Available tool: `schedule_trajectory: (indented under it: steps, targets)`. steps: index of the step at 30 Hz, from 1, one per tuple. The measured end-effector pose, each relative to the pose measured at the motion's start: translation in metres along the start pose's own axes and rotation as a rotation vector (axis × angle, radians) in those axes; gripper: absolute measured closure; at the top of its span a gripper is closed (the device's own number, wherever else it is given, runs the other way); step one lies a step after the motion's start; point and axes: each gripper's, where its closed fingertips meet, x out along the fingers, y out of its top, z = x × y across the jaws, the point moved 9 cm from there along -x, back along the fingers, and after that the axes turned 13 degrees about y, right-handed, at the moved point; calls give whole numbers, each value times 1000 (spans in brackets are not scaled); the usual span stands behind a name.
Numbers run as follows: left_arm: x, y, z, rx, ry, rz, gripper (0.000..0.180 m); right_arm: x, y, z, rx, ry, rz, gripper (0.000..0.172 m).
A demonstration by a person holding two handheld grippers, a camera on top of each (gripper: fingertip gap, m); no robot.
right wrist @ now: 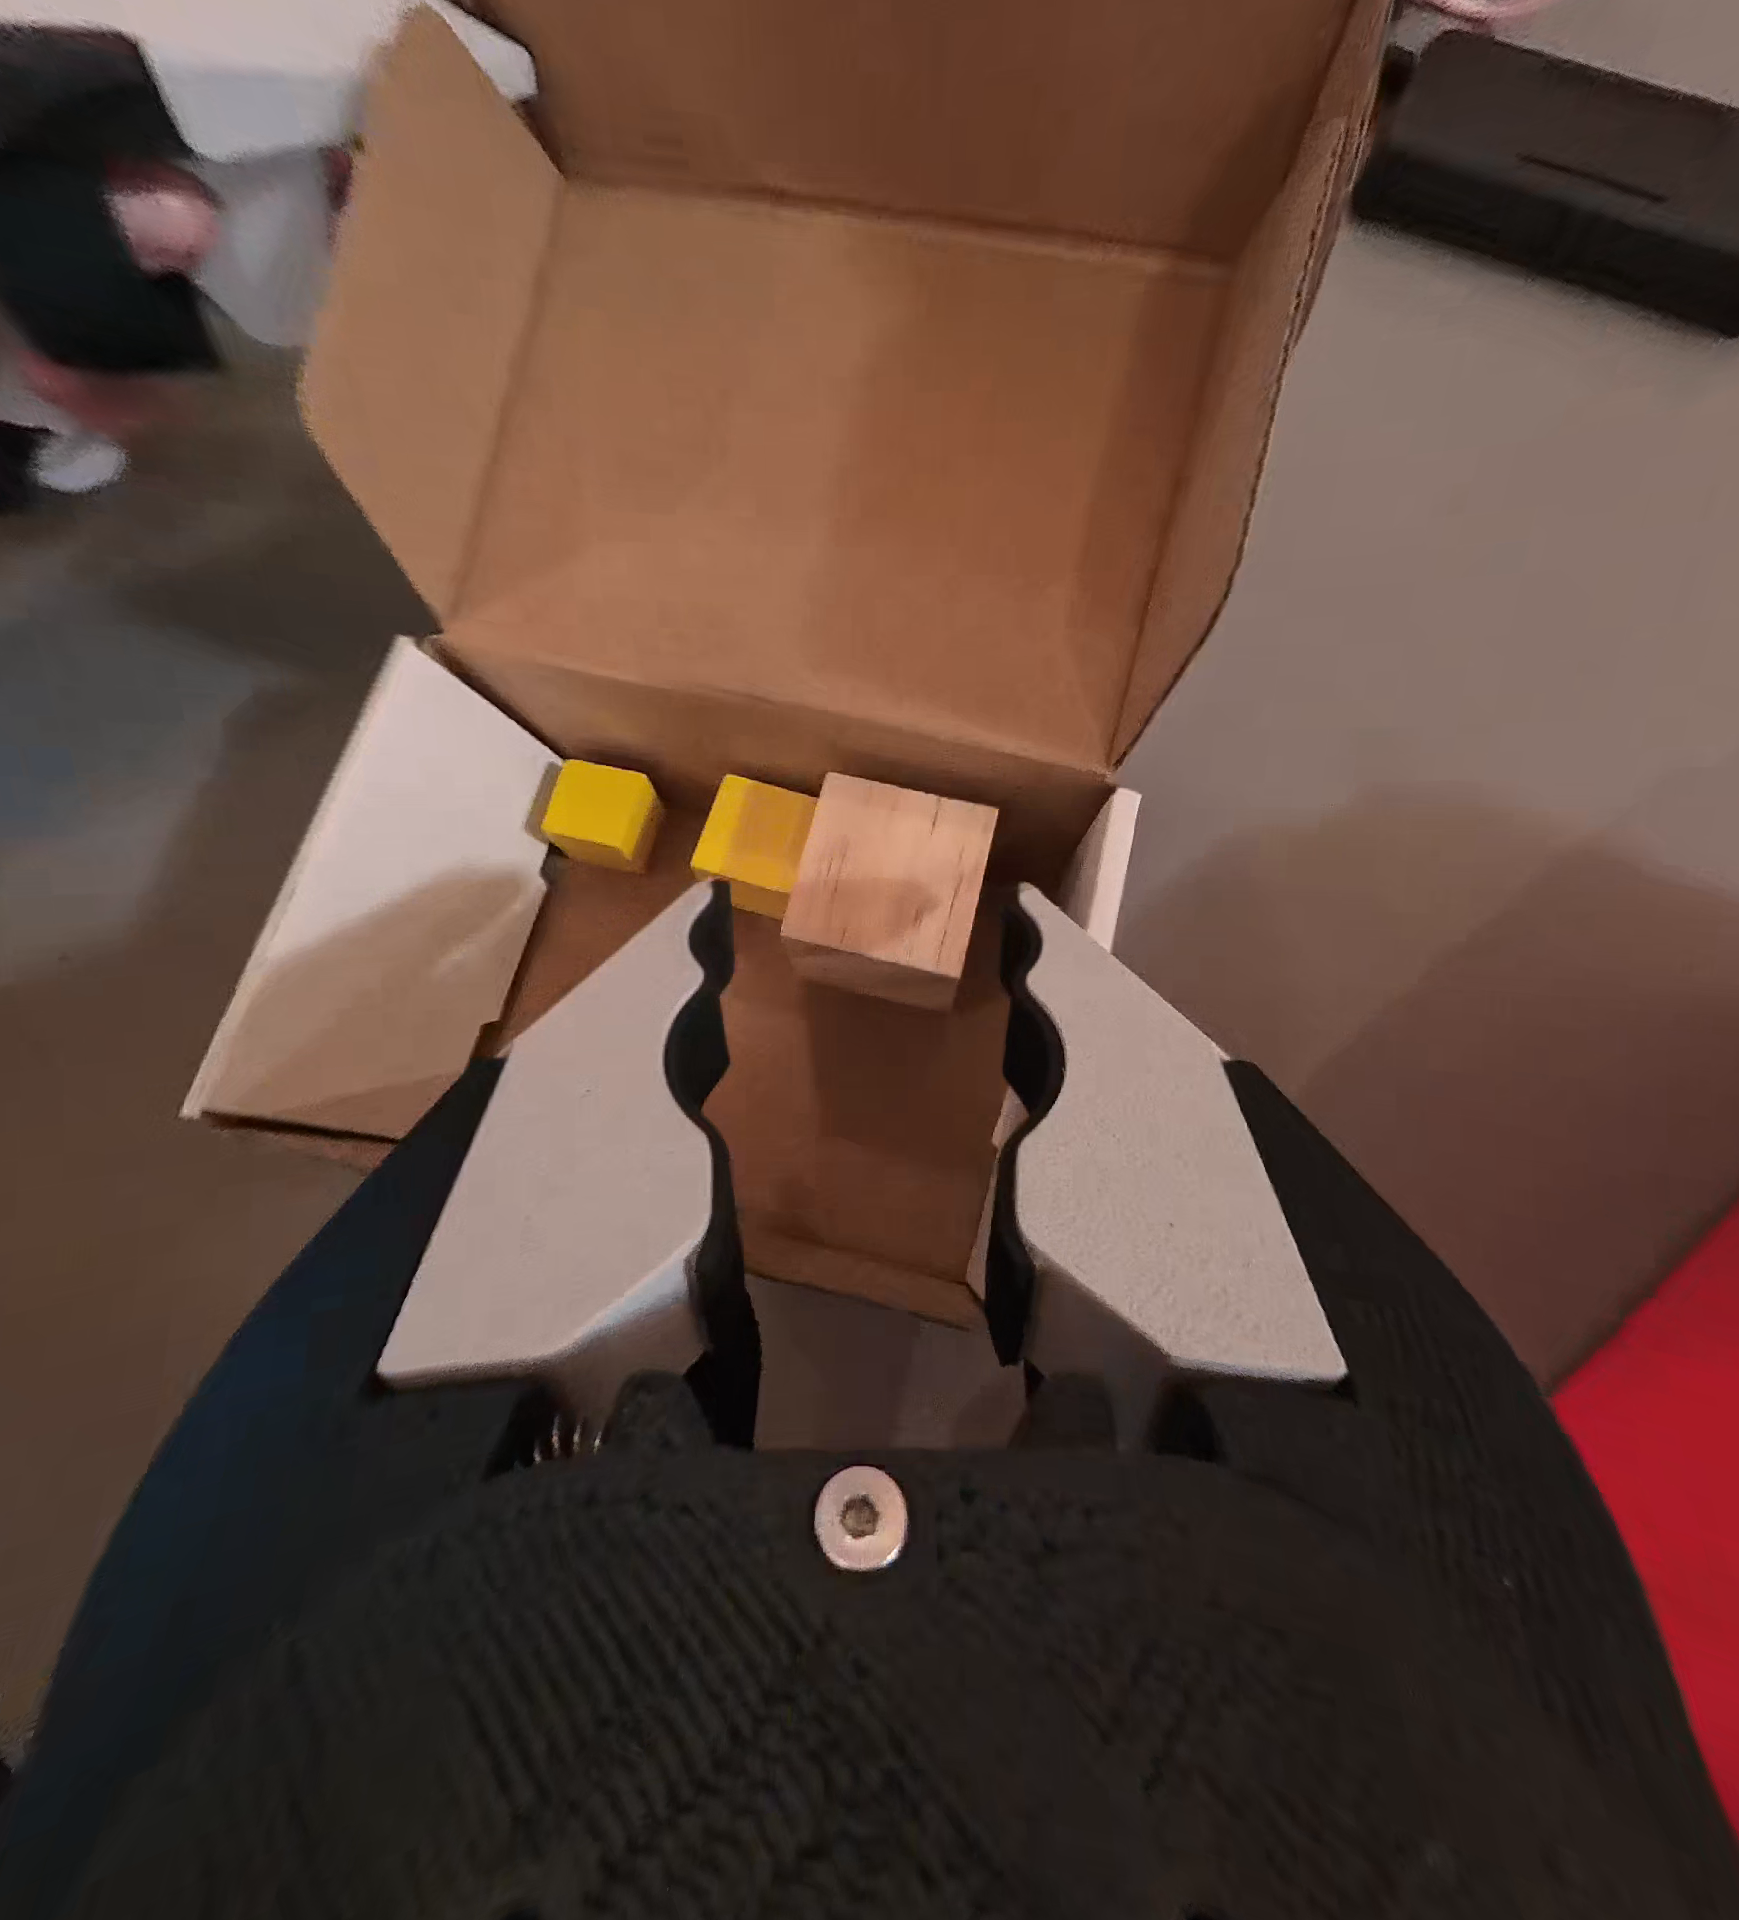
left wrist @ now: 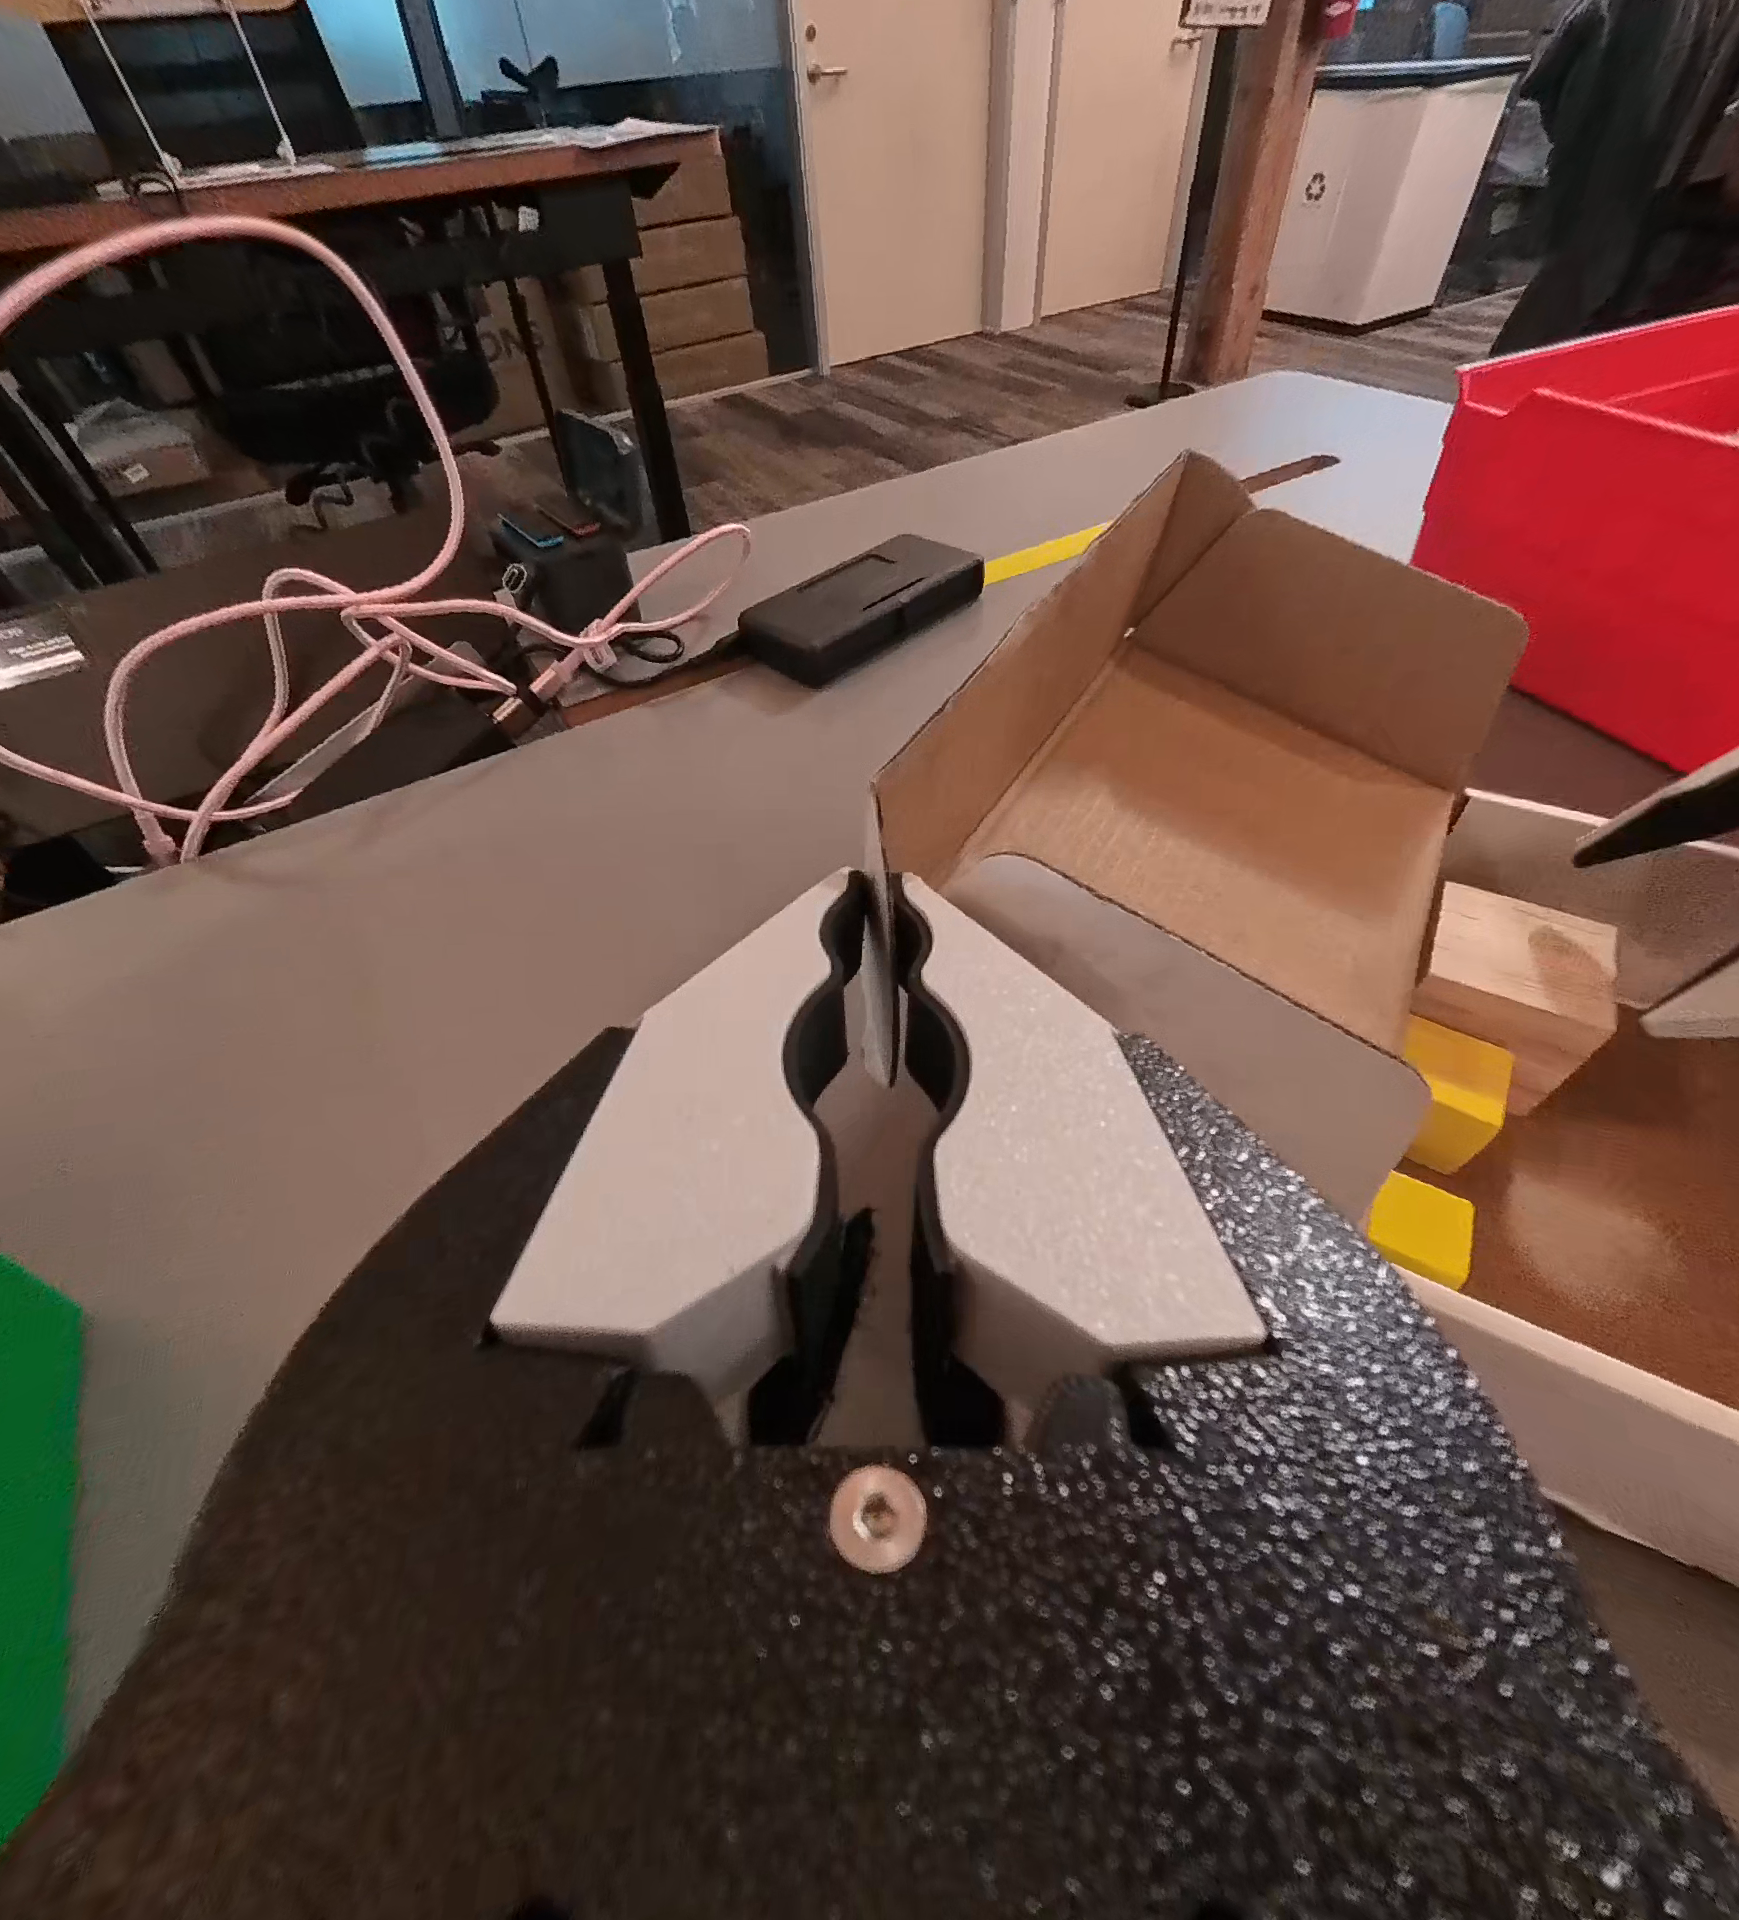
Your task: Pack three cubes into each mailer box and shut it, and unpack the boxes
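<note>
On the grey table (left wrist: 429, 935) stands an open mailer box (right wrist: 948, 1226), white outside and brown cardboard inside, with its lid (right wrist: 844, 416) raised upright at the far side. Inside the box lie three cubes along the far wall: a yellow cube (right wrist: 600, 810) at the left, a second yellow cube (right wrist: 751, 831) near the middle, and a bigger plain wooden cube (right wrist: 886, 883) touching that second one on its right.

The left gripper (left wrist: 883, 935) is closed on the lid's side flap (left wrist: 880, 997) — both pads press on the thin cardboard edge. The right gripper (right wrist: 865, 935) is wide open and holds nothing; its fingertips hang above the box interior, the wooden cube just ahead between them, with a gap at each side.

Beside the box, at the right in the left wrist view, stands a red plastic bin (left wrist: 1623, 582); what it contains I cannot tell. A black flat device (left wrist: 865, 608) and pink cables (left wrist: 221, 644) lie farther away.
</note>
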Motion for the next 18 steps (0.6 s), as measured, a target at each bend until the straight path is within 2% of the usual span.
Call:
schedule_trajectory:
  steps: [7, 9, 11, 14, 18]
  targets:
    - [-4, 4, 1, 19, -14, 11, 179, 21, 9, 3, 43, -120, -246, 117]
    - [-5, 5, 2, 25, -16, 18, 179, 23, 10, 6, 51, -127, -279, 128]
    - [-6, 5, 2, 37, -12, 22, 179, 23, 11, 8, 50, -116, -302, 132]
    - [-6, 5, 3, 57, -2, 25, 179, 22, 12, 4, 2, -99, -293, 132]
    - [-7, 6, 3, 61, -1, 32, 179, 5, 17, -10, -37, -70, -177, 133]
